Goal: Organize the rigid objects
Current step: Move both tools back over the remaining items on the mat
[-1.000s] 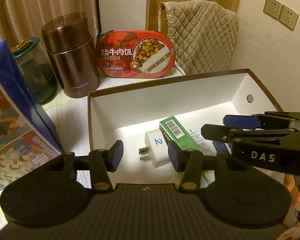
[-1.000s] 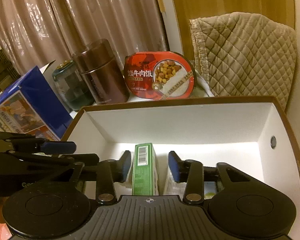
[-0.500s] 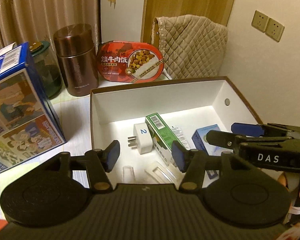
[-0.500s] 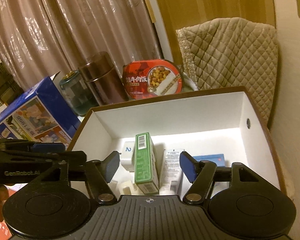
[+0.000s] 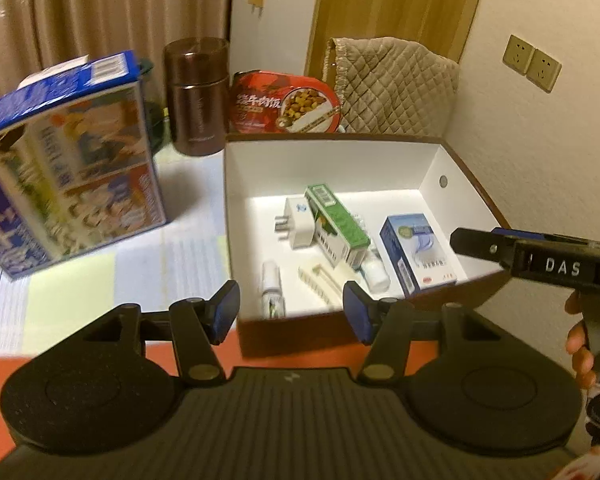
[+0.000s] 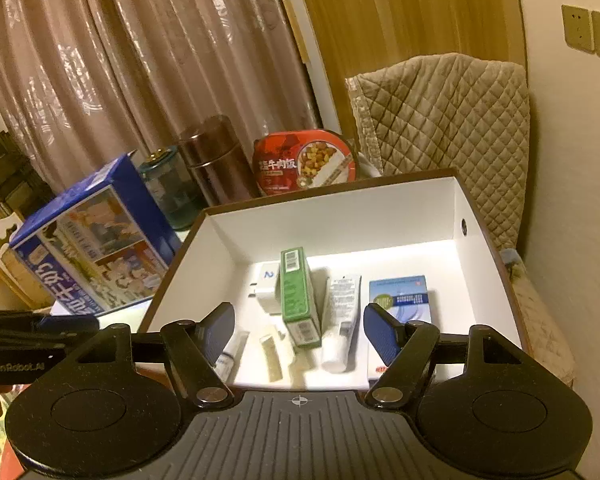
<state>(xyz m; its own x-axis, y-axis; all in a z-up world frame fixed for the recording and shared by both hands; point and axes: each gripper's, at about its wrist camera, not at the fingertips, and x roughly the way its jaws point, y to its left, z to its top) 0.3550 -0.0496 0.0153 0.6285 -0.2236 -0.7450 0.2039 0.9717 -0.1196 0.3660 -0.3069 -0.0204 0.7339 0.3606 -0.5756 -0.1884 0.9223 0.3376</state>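
An open white box with brown outer walls (image 5: 328, 168) (image 6: 340, 216) holds a green carton (image 5: 336, 224) (image 6: 296, 300), a white plug adapter (image 5: 298, 224) (image 6: 266, 284), a blue-and-white medicine carton (image 5: 418, 252) (image 6: 400, 292), a white tube (image 6: 340, 312) and a small bottle (image 5: 271, 284). My left gripper (image 5: 290, 310) hangs open over the box's near edge with nothing between its fingers. My right gripper (image 6: 300, 332) hovers above the near side of the box. Its jaws are opening and nothing is between them.
Left of the box stands a tall blue printed carton (image 5: 72, 172). Behind it are a brown flask (image 5: 198, 96), a green glass jar (image 6: 172, 196) and a red ready-meal tray (image 5: 288, 104). A quilted cover (image 5: 396, 88) and the wall close off the right.
Both grippers have drawn back and upward out of the box. The right jaws have widened away from the green carton, which stays lying in the box. The left jaws opened slightly.
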